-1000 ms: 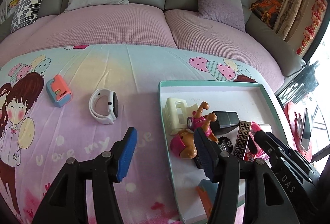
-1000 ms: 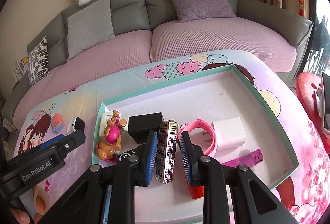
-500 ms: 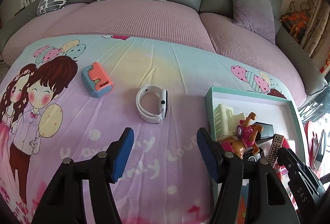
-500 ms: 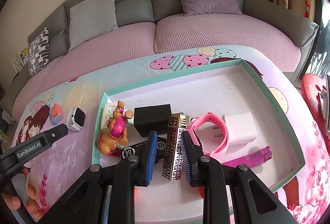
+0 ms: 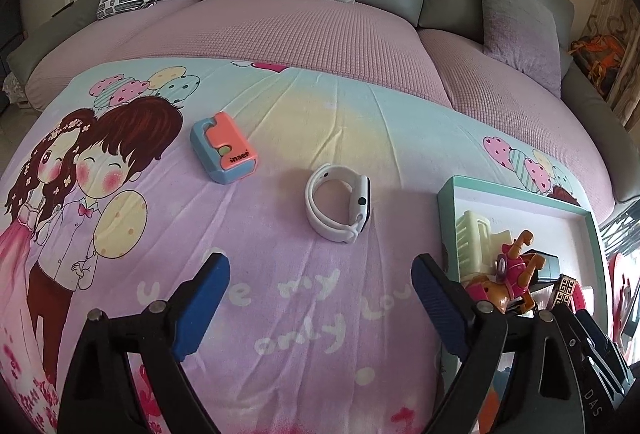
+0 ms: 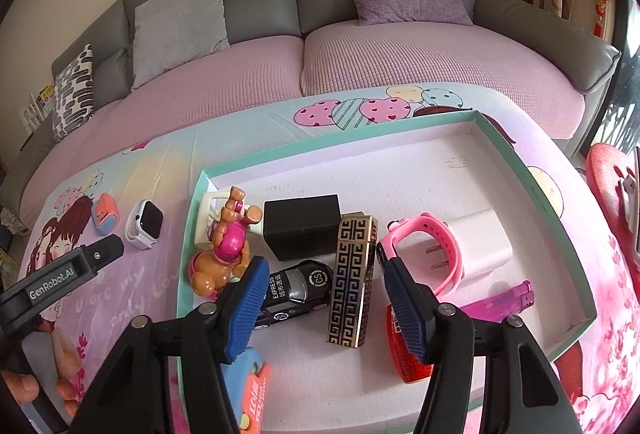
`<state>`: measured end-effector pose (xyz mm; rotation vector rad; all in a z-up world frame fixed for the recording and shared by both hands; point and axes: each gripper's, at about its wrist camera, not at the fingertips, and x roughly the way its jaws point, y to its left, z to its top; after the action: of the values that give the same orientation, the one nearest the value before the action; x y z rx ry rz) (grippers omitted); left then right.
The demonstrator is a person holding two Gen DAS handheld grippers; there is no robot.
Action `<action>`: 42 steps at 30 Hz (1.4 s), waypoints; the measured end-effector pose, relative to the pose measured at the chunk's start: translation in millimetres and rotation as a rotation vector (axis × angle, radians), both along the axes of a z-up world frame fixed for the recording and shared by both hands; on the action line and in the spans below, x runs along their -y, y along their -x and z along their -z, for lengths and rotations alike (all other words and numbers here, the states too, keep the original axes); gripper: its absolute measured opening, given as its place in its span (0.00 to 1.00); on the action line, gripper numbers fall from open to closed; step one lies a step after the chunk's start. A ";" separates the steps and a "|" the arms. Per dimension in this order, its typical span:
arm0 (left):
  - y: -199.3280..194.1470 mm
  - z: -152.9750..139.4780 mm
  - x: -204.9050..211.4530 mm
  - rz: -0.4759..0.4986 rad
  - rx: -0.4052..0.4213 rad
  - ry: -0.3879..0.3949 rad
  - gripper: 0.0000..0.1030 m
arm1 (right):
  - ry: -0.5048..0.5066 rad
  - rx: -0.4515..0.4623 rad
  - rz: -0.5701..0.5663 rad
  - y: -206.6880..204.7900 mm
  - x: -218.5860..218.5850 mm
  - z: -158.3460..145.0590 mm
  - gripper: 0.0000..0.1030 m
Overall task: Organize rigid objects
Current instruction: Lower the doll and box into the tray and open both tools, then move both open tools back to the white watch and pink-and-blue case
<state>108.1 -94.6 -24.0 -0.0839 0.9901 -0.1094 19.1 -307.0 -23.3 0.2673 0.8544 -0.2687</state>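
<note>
The right tongs [image 6: 324, 298] stand spread, their jaws having just opened, and the gold-and-black patterned lighter [image 6: 354, 280] lies loose on the tray floor between the blue pads [image 6: 246, 304], touched by neither. Just beside it lie a black toy car [image 6: 298, 290], a black box [image 6: 302, 226] and a pink watch [image 6: 424, 254] looped around the prongs of a white charger [image 6: 480, 242]. A brown and pink toy dog [image 6: 222, 258] leans at the left wall of the teal-rimmed tray [image 6: 532, 174], with a purple lighter [image 6: 500, 302] near the right wall. The left tongs [image 5: 320, 298] are spread wide, jaws just opened too, holding nothing, over the cartoon-printed cloth [image 5: 280, 314] on the bench. Ahead of them a white smartwatch [image 5: 338, 204] rests on the cloth, outside the tray, and farther left a blue and orange case [image 5: 224, 154], well apart from the tray
</note>
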 end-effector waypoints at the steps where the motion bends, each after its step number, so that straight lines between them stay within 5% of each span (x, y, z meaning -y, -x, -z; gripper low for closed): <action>1: -0.4 0.4 -0.6 -0.008 0.004 -0.009 0.93 | 0.000 0.000 -0.004 -0.2 -0.4 0.2 0.67; 13: -2.9 0.5 -16.3 -0.109 0.045 -0.051 0.96 | -0.002 0.016 0.006 0.4 0.8 -2.6 1.00; 33: -2.3 -2.2 -17.3 -0.137 0.072 -0.076 0.96 | -0.017 0.067 0.006 4.8 2.1 -13.8 1.00; 42: -1.9 -13.0 -38.3 -0.162 0.107 -0.061 0.96 | -0.031 0.095 -0.103 -6.4 -37.7 -18.9 1.00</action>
<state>110.1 -56.4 -11.0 -0.1008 0.8753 0.0646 25.5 -269.3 -4.4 0.2618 0.7766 -0.1458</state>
